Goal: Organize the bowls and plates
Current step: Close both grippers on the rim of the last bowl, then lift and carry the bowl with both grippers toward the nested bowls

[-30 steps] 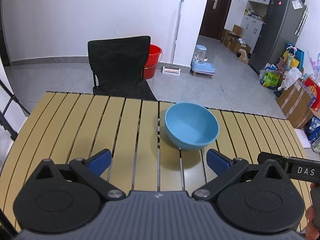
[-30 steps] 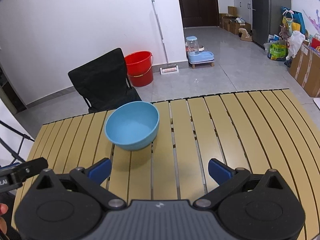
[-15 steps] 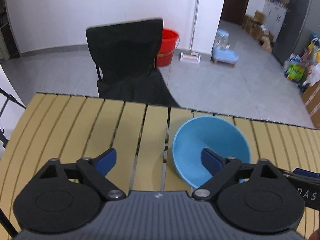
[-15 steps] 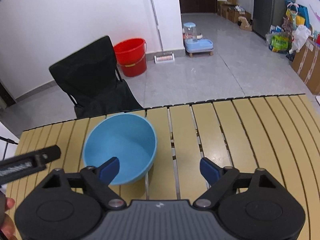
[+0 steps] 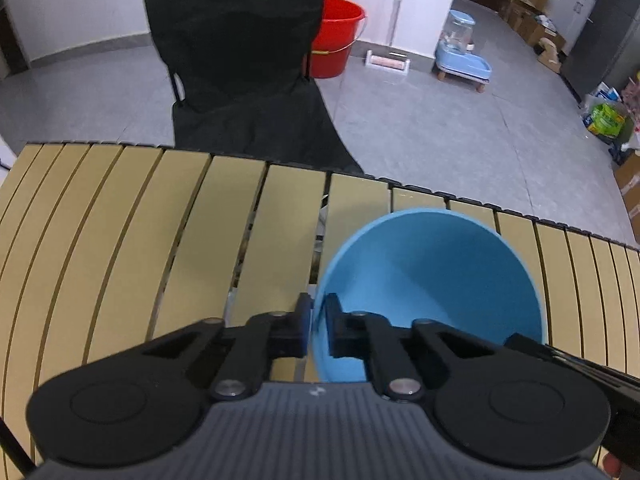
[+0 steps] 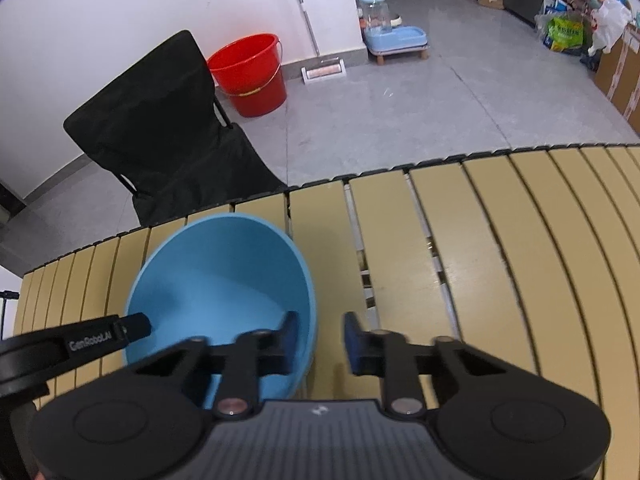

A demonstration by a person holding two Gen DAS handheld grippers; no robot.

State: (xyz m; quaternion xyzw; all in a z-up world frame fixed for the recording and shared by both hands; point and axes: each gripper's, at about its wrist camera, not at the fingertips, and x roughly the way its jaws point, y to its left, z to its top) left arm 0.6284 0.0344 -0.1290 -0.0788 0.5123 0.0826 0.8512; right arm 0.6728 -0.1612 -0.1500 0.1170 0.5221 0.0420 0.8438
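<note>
You have the blue bowl (image 5: 436, 276) on the slatted table (image 5: 120, 232), near its far edge; your left gripper (image 5: 317, 328) is clenched on the bowl's left rim; your right gripper (image 6: 318, 340) straddles the right rim, not yet closed; the grasp looks half made, so closing the right comes next, then a level lift; no plates show, and the bowl's near rim is hidden behind the grippers.

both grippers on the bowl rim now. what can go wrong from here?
1. Left gripper pinches only the thin rim of the blue bowl; it may slip or tilt when lifted.
2. Right gripper straddles the opposite rim, not yet closed; closing unevenly could shove the bowl.
3. The bowl sits near the slatted table far edge; a push may send it off.
</note>
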